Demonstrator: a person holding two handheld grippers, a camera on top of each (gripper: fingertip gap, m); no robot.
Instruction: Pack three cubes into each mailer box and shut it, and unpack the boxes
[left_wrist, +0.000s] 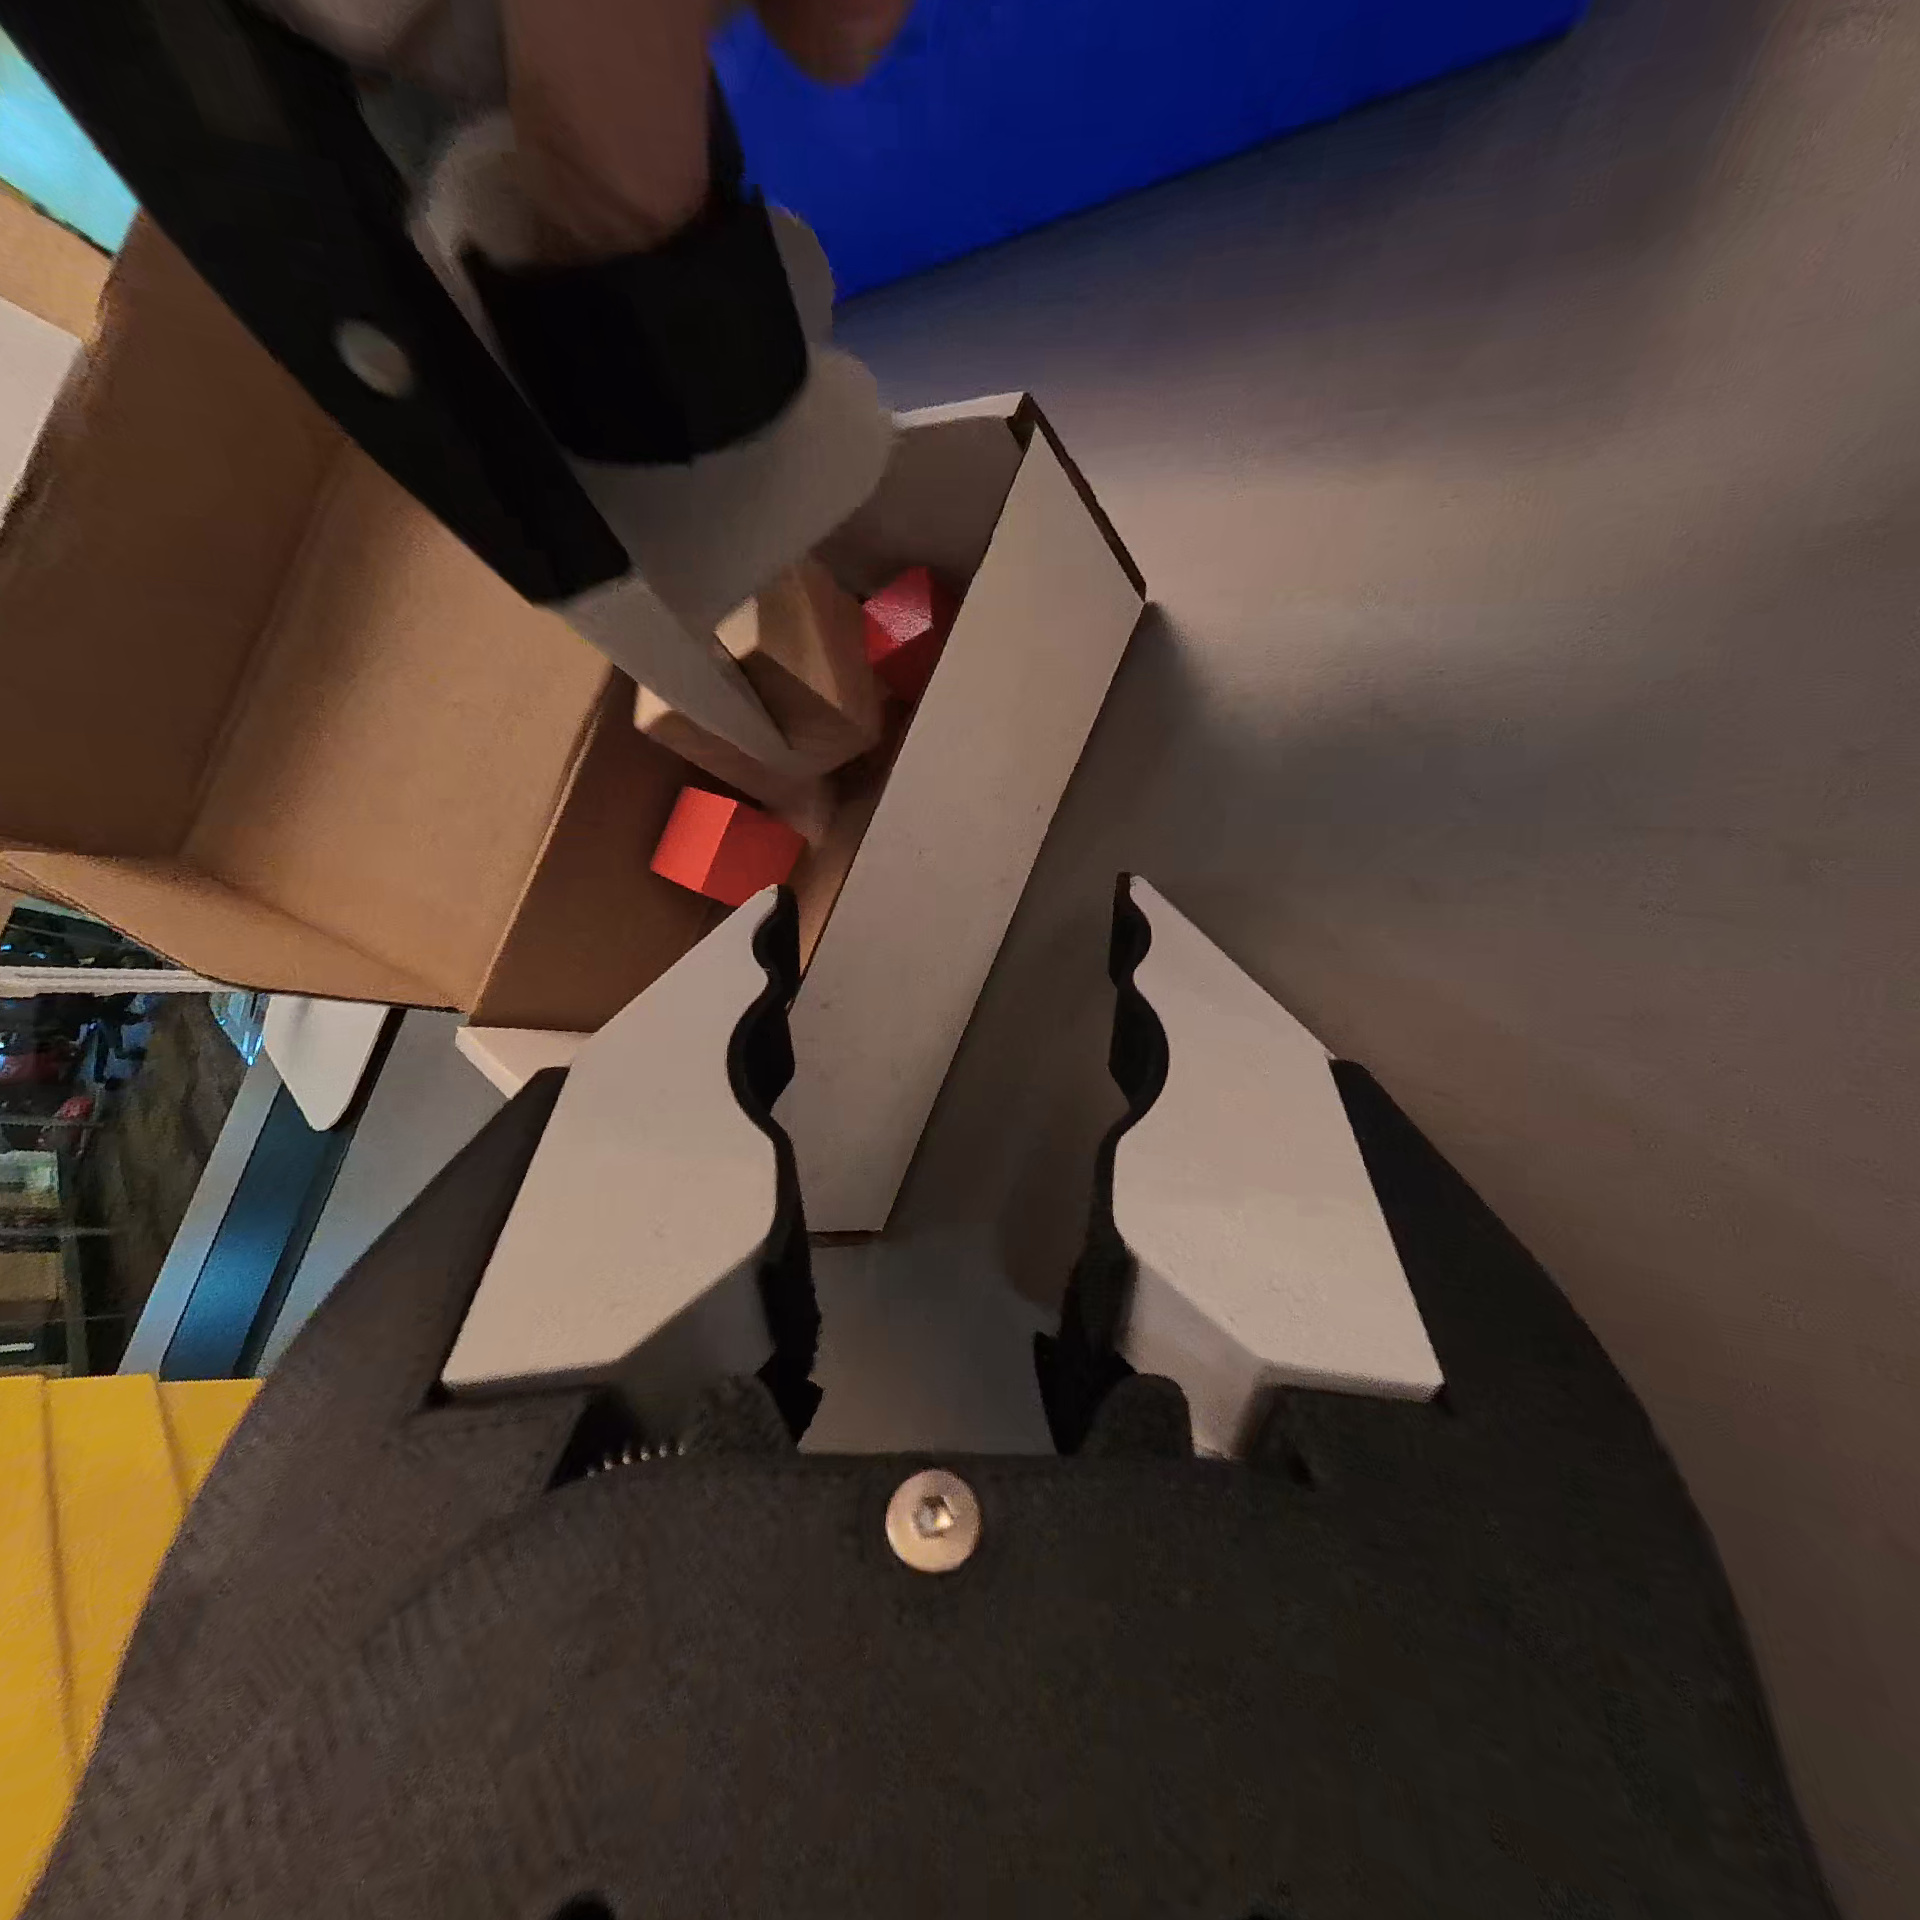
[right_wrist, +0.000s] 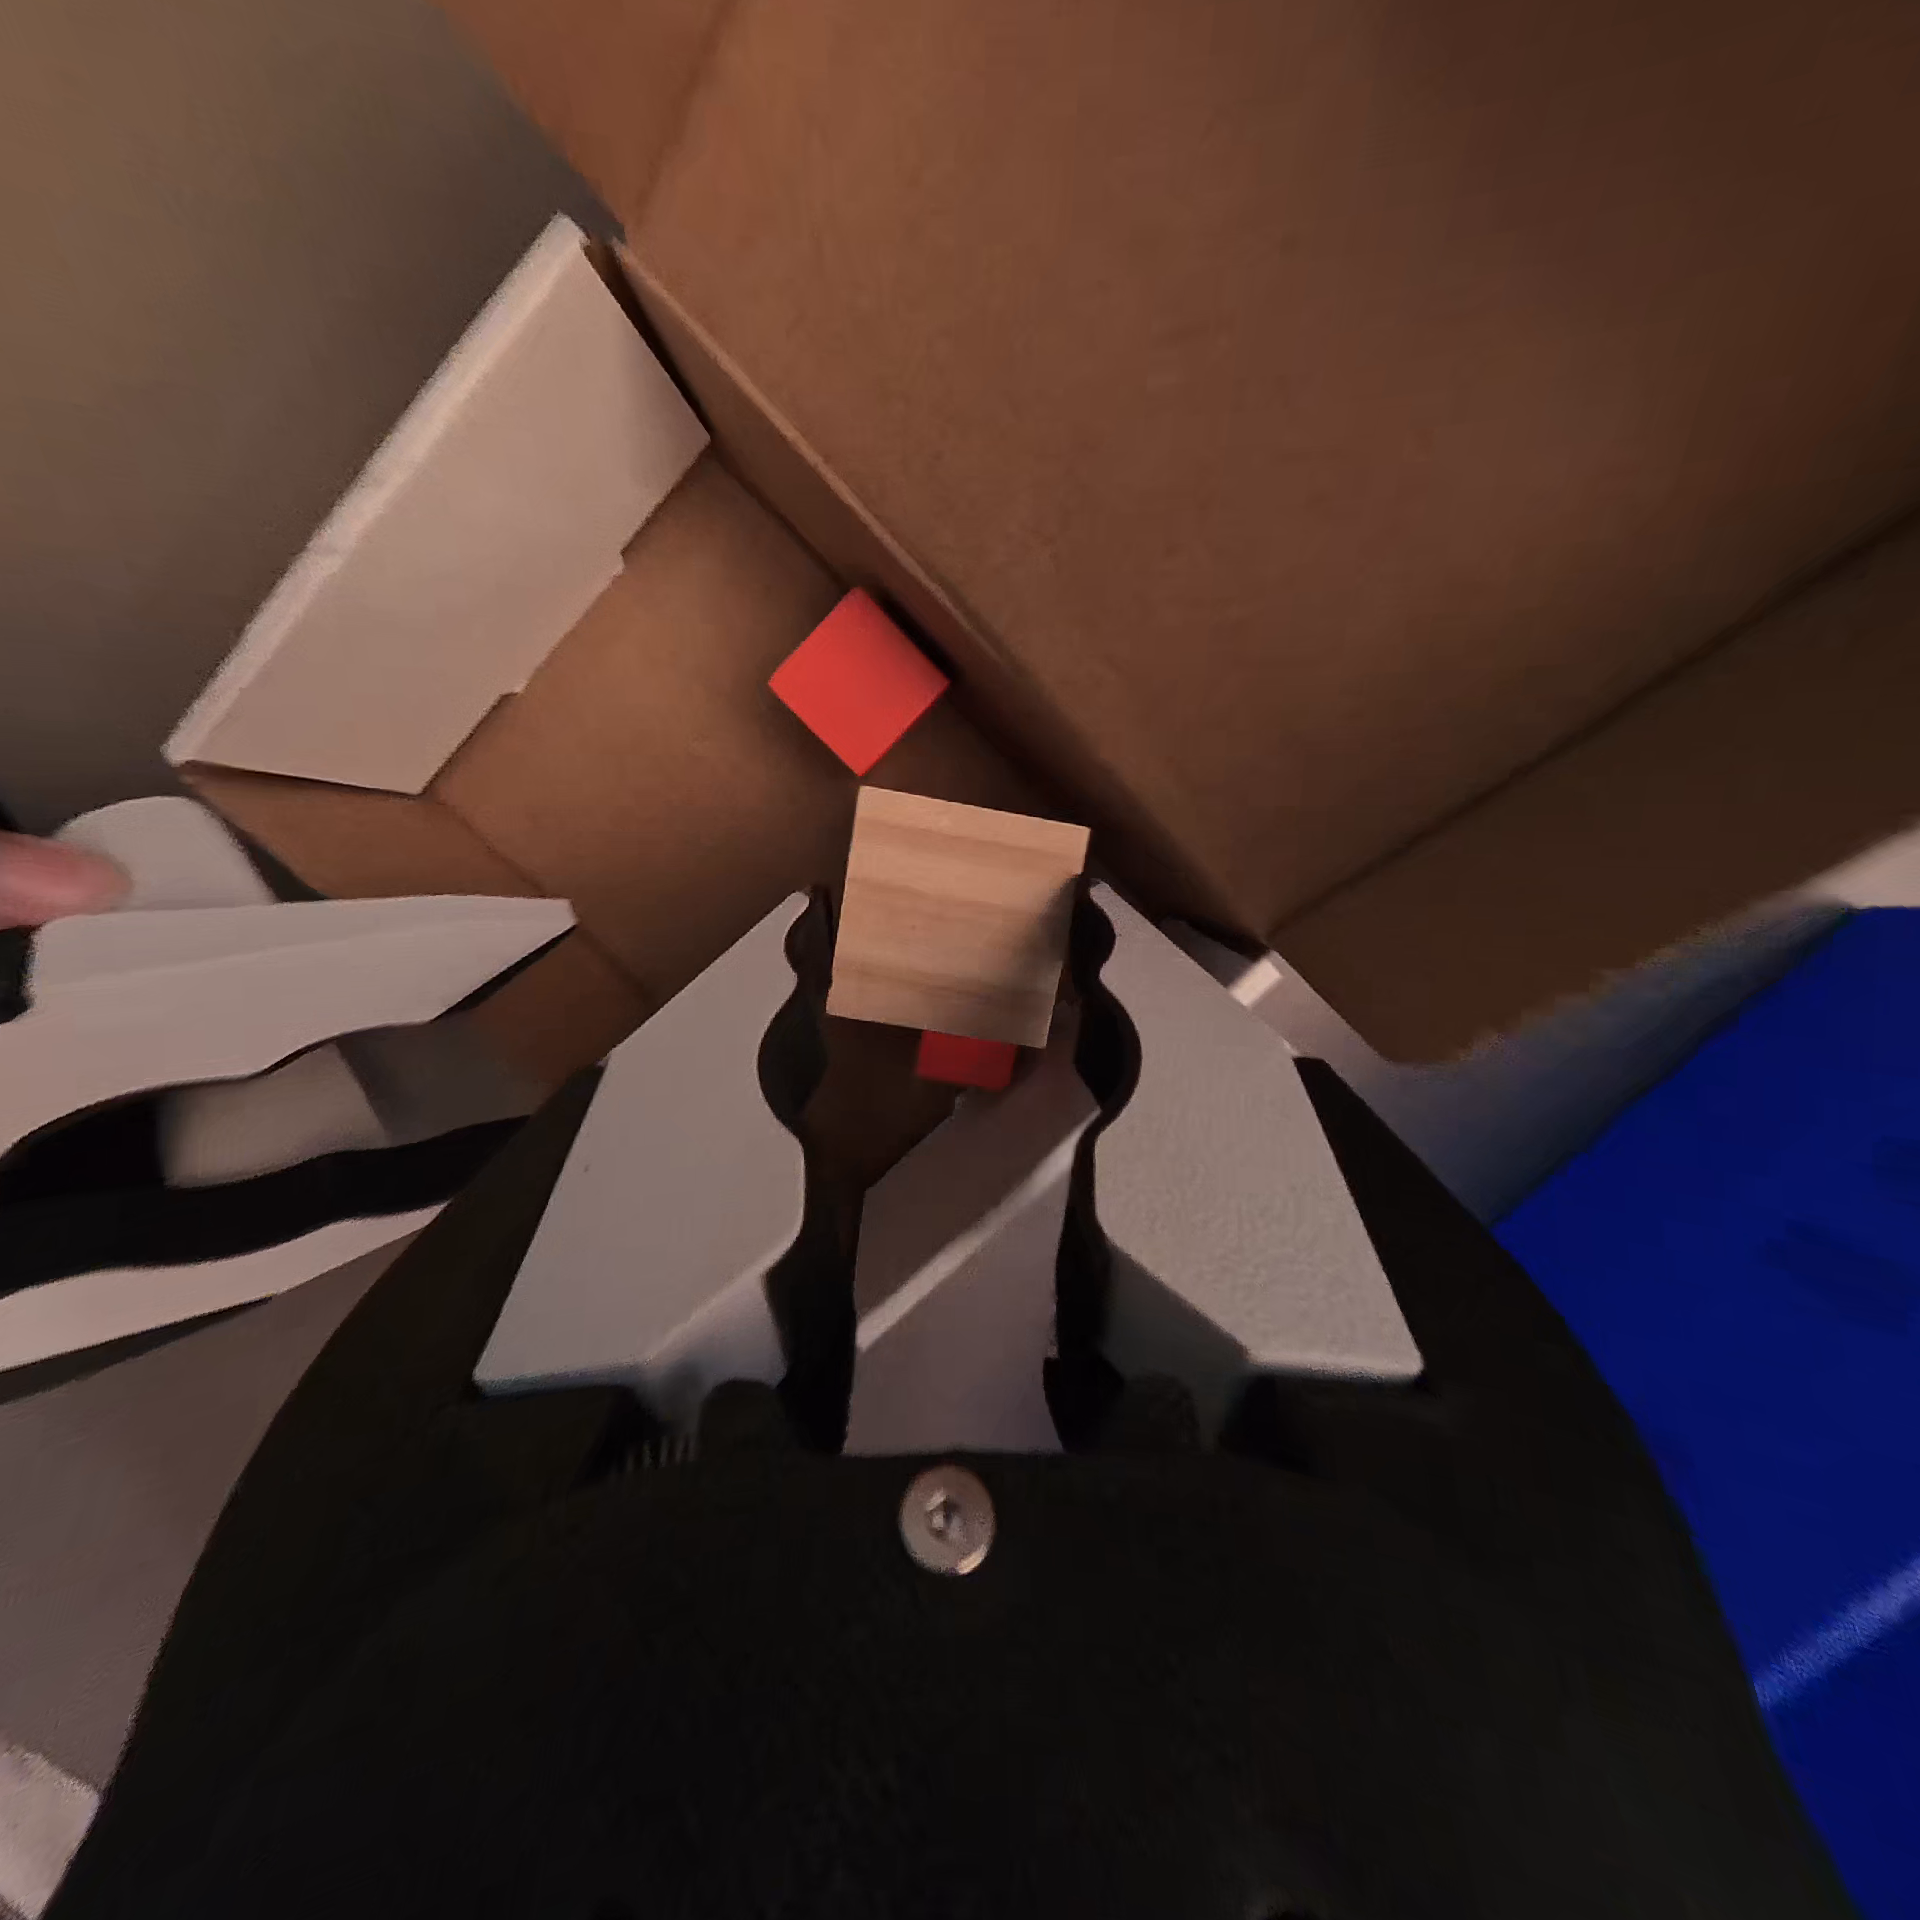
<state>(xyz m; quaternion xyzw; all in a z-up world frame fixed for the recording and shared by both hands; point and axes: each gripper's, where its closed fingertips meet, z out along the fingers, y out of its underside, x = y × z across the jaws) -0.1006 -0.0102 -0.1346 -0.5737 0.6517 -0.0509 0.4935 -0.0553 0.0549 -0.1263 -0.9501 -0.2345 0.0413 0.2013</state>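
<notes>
The one mailer box (left_wrist: 966, 831) in view lies open on the grey table (left_wrist: 1507, 727); light cardboard, I judge, that would buckle, so I'd grip its front wall, which sits between my gaping left claw (left_wrist: 951, 904). Inside, my right claw (right_wrist: 951, 894) pinches the single wooden cube (right_wrist: 956, 914) by its flat sides: hard, light, unlikely to slip. Two red cubes (right_wrist: 858, 681) rest on the floor.

My right gripper (right_wrist: 951, 899) is pinched tight on something (fingertips angled down), while my left gripper (left_wrist: 945, 899) just hangs wide open.
</notes>
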